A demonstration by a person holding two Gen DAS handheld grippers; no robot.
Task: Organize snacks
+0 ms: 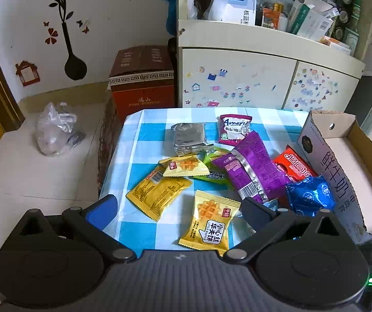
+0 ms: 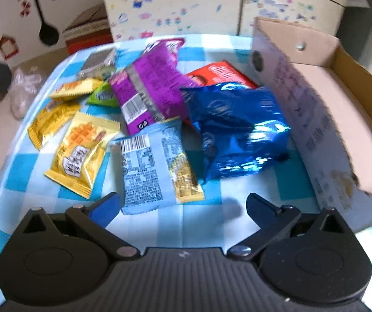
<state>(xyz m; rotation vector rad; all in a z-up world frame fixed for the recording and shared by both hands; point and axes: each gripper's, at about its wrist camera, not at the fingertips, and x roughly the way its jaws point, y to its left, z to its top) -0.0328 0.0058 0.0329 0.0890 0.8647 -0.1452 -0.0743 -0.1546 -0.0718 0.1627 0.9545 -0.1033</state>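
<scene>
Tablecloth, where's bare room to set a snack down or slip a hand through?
Bare tablecloth lies at the near edge, between the right gripper and the blue packet. The far left corner beside the silver packet is bare too. The cardboard box looks empty. Around the purple packet the snacks overlap.

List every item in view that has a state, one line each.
left gripper: open, holding nothing
right gripper: open, holding nothing
cardboard box: open-topped, no snacks visible inside
blue packet: sealed, lying beside the box
purple packet: lying back-up
light blue packet: flat, back-up
front waffle packet: sealed, face-up
silver packet: lying flat
</scene>
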